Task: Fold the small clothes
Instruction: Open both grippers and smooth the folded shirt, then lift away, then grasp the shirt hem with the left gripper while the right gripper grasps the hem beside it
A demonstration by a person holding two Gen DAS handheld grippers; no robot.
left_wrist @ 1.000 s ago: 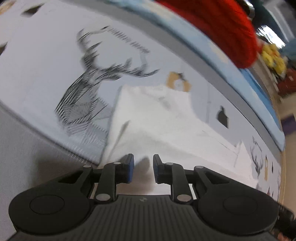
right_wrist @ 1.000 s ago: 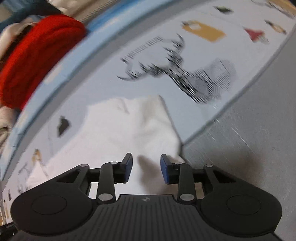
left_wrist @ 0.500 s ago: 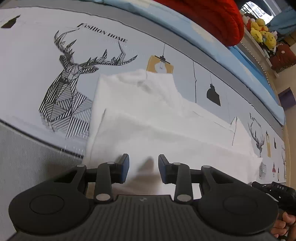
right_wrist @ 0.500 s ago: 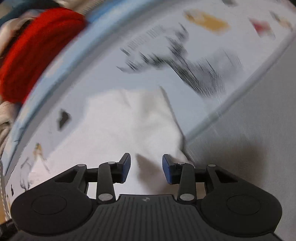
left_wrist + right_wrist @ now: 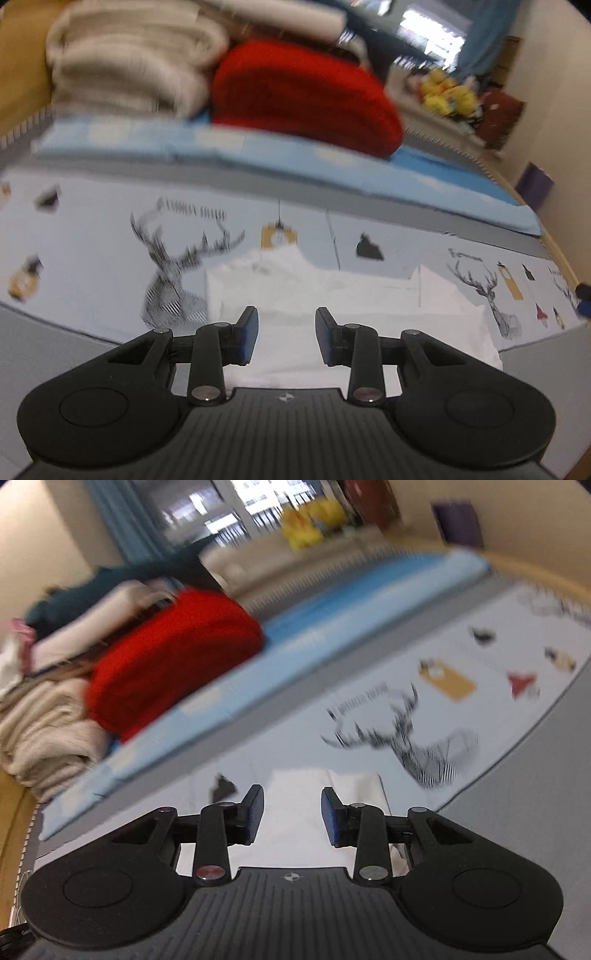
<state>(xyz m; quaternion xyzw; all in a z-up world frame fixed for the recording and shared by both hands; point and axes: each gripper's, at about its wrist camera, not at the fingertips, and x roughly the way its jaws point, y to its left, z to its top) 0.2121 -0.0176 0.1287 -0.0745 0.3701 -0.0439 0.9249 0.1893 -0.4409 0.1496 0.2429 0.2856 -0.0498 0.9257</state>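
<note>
Left claw (image 5: 286,334) spread and empty above folded white garment (image 5: 332,295) on deer-print sheet (image 5: 92,240); right claw (image 5: 291,816) likewise spread, pinching nothing

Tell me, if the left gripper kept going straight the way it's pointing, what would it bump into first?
Most likely the white garment lying on the printed bed sheet. The left gripper is open, holds nothing and is tilted down toward it. Depth is hard to judge, but nothing else shows in between.
</note>
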